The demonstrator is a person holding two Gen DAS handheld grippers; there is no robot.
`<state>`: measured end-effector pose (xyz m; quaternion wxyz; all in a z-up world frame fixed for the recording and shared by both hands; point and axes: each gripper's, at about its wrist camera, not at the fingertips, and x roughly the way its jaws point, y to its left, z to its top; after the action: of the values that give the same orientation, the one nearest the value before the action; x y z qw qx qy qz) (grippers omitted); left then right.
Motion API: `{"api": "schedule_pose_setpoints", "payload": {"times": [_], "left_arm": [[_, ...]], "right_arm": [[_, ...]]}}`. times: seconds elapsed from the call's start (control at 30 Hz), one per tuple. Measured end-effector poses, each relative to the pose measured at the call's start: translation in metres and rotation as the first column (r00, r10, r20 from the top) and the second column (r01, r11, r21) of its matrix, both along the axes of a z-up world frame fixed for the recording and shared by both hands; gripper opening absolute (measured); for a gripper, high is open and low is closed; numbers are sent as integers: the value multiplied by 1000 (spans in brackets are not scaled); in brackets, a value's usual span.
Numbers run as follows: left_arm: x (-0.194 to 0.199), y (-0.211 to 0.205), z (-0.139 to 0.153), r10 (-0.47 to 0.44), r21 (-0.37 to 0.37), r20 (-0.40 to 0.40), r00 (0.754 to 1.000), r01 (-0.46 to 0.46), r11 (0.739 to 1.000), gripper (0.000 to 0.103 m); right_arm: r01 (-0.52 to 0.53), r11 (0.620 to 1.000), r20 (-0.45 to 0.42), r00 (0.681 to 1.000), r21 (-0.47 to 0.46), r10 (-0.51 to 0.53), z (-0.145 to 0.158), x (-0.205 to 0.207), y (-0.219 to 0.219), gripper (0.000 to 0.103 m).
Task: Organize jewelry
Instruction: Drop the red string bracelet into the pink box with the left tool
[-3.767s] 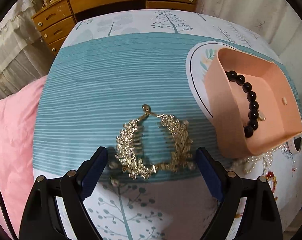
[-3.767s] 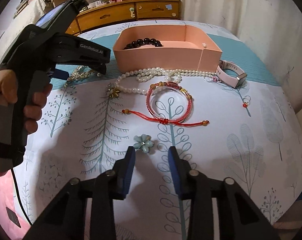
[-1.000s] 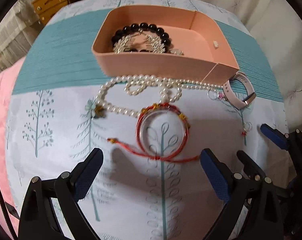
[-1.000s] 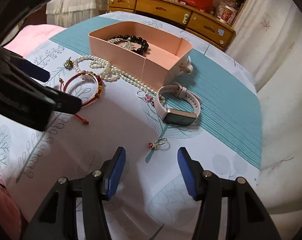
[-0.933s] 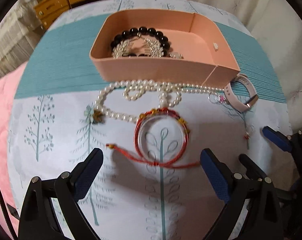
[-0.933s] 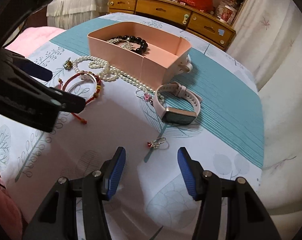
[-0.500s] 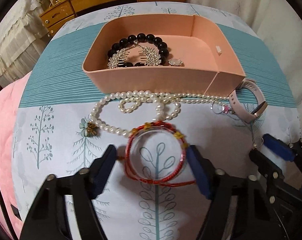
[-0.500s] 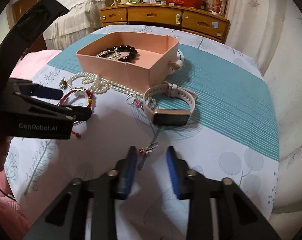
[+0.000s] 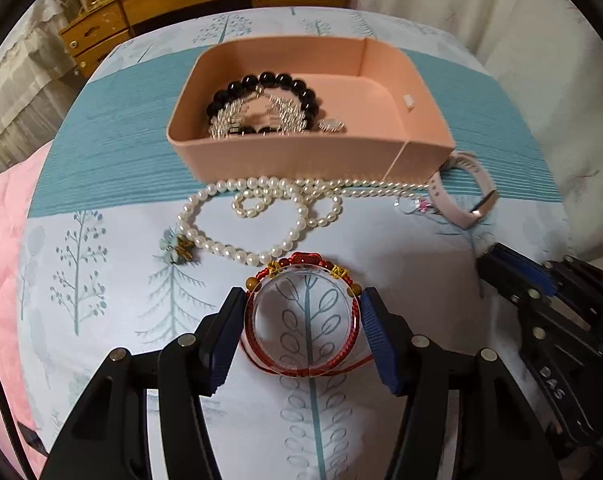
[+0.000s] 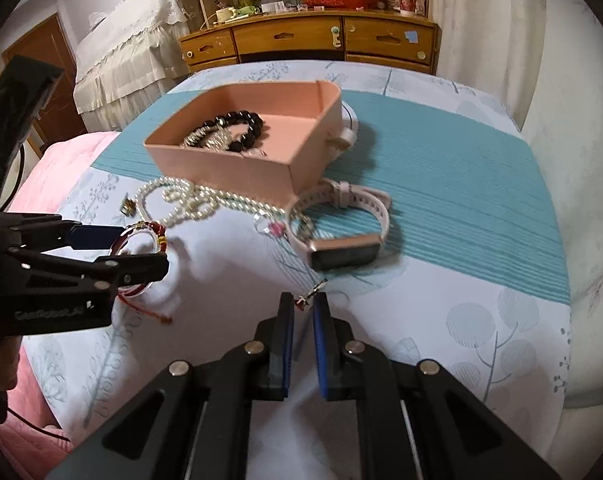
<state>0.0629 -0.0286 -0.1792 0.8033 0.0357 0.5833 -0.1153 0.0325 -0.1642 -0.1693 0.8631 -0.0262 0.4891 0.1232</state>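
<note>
In the left wrist view, the red bracelet [image 9: 301,316] is pinched between the jaws of the left gripper [image 9: 301,320] on the tablecloth [image 9: 101,280]. The pink box [image 9: 309,152] already holds a black bead bracelet [image 9: 269,84]; the pearl necklace [image 9: 261,208] is left outside.

In the right wrist view, the right gripper [image 10: 301,308] jaws are nearly pressed together, seemingly nipping a small ring [image 10: 311,294]. The pink watch [image 10: 341,232] is left beside the box.

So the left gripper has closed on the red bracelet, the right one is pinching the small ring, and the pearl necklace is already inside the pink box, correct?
Not quite: the pearl necklace lies on the cloth in front of the pink box, not inside it, as the left wrist view shows. The rest holds: the left gripper has closed on the red bracelet, and the right gripper is pinching the small ring.
</note>
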Motion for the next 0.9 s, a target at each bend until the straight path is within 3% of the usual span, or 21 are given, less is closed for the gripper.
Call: {"api": "schedule_pose_setpoints", "payload": {"times": [0.23, 0.4, 0.7, 0.73, 0.77, 0.8, 0.83, 0.9], "left_arm": [[22, 21, 51, -19, -47, -2, 1000, 19, 999, 57], [52, 34, 87, -15, -82, 64, 998, 20, 996, 57], [101, 33, 108, 37, -192, 198, 979, 2, 981, 57], [106, 31, 106, 47, -196, 200, 979, -7, 981, 61], [113, 31, 103, 62, -188, 186, 981, -27, 982, 82], [118, 29, 99, 69, -174, 167, 983, -40, 984, 94], [121, 28, 95, 77, -165, 153, 985, -51, 985, 99], [125, 32, 92, 91, -175, 140, 986, -66, 982, 99]], "right_arm": [[39, 992, 45, 998, 120, -44, 33, 17, 24, 9], [49, 987, 122, 990, 154, -68, 63, 46, 38, 9], [128, 971, 195, 966, 202, -168, 82, 88, 32, 10], [154, 969, 185, 964, 195, -190, 81, 92, 29, 11], [186, 964, 163, 962, 191, -218, 78, 96, 25, 14], [216, 957, 132, 961, 193, -244, 73, 98, 19, 25], [235, 951, 113, 959, 201, -261, 70, 99, 14, 33], [285, 932, 82, 947, 225, -309, 64, 95, 2, 36]]}}
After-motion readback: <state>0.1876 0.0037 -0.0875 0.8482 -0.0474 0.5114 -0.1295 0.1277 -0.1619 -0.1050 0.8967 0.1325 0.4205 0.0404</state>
